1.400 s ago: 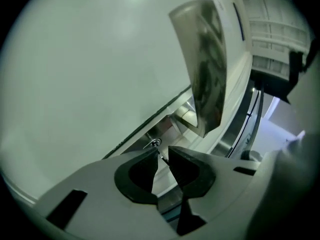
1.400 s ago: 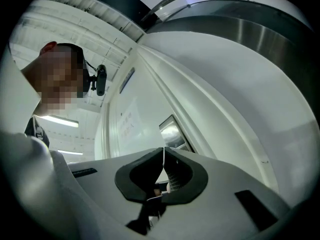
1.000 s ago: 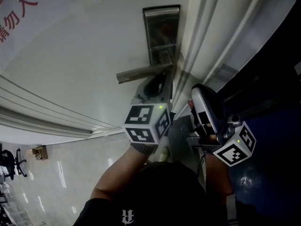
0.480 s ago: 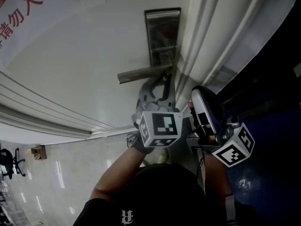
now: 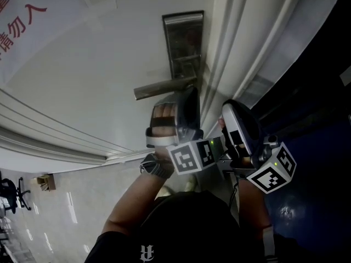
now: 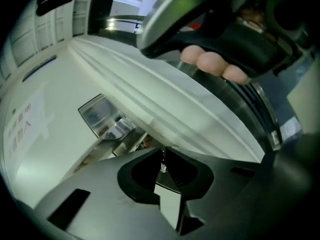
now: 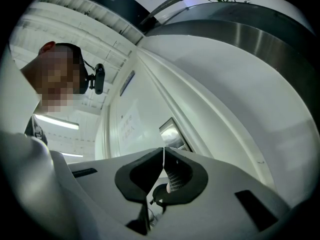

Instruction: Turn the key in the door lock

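My right gripper (image 7: 163, 151) is closed on nothing. My left gripper (image 6: 163, 153) has just been closing, its tips pinching the key (image 6: 163, 167). The key is a thin glinting sliver lying along the jaws, pointing into the door (image 5: 98, 64) just under the lever handle (image 5: 164, 86).

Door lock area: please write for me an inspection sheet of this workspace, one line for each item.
surface: white door with raised mouldings.
job's things: metal lock plate with its lever handle pointing left in the head view; the key is probably the small shiny piece between the left jaws, mostly hidden.
clutter: nothing seen.
grippers: left gripper sits just under the handle; its jaws have just been closing and pinch the shiny piece. Right gripper is by the door edge, jaws together, nothing between them.
cables: nothing seen.
surroundings: white sign with red characters; glossy floor; office chair far off.
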The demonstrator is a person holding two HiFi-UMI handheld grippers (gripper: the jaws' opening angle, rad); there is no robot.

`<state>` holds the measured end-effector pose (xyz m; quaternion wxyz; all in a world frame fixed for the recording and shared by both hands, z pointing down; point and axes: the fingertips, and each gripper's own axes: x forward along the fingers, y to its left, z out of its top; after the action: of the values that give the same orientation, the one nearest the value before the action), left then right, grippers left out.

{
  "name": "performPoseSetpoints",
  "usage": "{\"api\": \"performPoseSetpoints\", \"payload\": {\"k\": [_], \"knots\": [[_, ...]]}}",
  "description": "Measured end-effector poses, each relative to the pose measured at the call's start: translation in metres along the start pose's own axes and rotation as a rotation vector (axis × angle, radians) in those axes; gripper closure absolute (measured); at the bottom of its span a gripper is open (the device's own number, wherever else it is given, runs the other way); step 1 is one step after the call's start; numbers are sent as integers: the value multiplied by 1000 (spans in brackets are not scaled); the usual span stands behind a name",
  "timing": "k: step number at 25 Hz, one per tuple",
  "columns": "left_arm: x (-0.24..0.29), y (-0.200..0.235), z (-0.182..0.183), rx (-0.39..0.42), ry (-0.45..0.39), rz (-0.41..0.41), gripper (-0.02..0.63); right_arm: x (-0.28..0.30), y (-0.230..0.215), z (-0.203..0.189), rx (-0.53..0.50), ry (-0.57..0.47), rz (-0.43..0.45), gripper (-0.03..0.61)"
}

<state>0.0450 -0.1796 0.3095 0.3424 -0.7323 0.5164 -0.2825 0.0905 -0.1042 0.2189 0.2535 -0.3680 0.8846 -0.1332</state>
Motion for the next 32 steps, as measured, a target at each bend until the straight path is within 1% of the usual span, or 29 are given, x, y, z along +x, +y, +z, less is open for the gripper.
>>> {"api": "performPoseSetpoints", "payload": {"k": [3, 6, 9, 11, 12, 14, 16, 18, 19, 20, 21, 22, 23, 24, 26, 27, 28, 29, 30, 32], "knots": [[-1, -4, 1, 142, -18, 4, 586, 0, 0, 2, -2, -4, -4, 563], [-1, -7, 0, 244, -43, -1, 591, 0, 0, 2, -5, -4, -7, 563], [-2, -9, 0, 326, -69, -1, 592, 2, 1, 2, -8, -3, -7, 563], [-4, -7, 4, 355, -100, 1, 591, 2, 2, 2, -10, -4, -8, 563], [-6, -5, 6, 354, -116, 1, 580, 2, 2, 2, -11, -4, -9, 563], [-12, -2, 5, 316, -133, -7, 555, 3, 3, 2, -13, -4, -9, 563], [-20, 0, 3, 255, -143, -24, 552, 3, 3, 2, -14, -5, -11, 563], [-30, 2, 1, 176, -156, -36, 552, 4, 2, 2, -14, -5, -13, 563], [-34, 3, 0, 117, -162, -48, 552, 5, 2, 2, -12, -6, -13, 563], [-38, 5, 0, 41, -167, -67, 552, 5, 2, 2, -12, -6, -13, 563], [-41, 6, -1, -55, -172, -94, 552, 5, 2, 3, -11, -7, -14, 563], [-44, 7, -2, -169, -176, -128, 552, 5, 2, 4, -11, -8, -14, 563], [-46, 8, -3, -305, -182, -170, 552, 5, 2, 4, -11, -9, -15, 563], [-48, 8, -4, -463, -188, -220, 552, 5, 2, 5, -9, -11, -15, 562], [-49, 8, -8, -826, -203, -334, 552, 4, 1, 7, -2, -15, -19, 563], [-48, 9, -10, -1009, -213, -383, 552, 3, 1, 8, 1, -18, -21, 563], [-46, 10, -13, -1176, -227, -418, 552, 2, 0, 9, 3, -20, -23, 563], [-44, 11, -16, -1321, -242, -439, 552, 1, 0, 10, 5, -22, -25, 563], [-41, 12, -18, -1449, -261, -447, 551, 0, -1, 11, 6, -24, -26, 563], [-36, 16, -22, -1660, -298, -440, 551, -2, -1, 12, 7, -25, -27, 563]]}}
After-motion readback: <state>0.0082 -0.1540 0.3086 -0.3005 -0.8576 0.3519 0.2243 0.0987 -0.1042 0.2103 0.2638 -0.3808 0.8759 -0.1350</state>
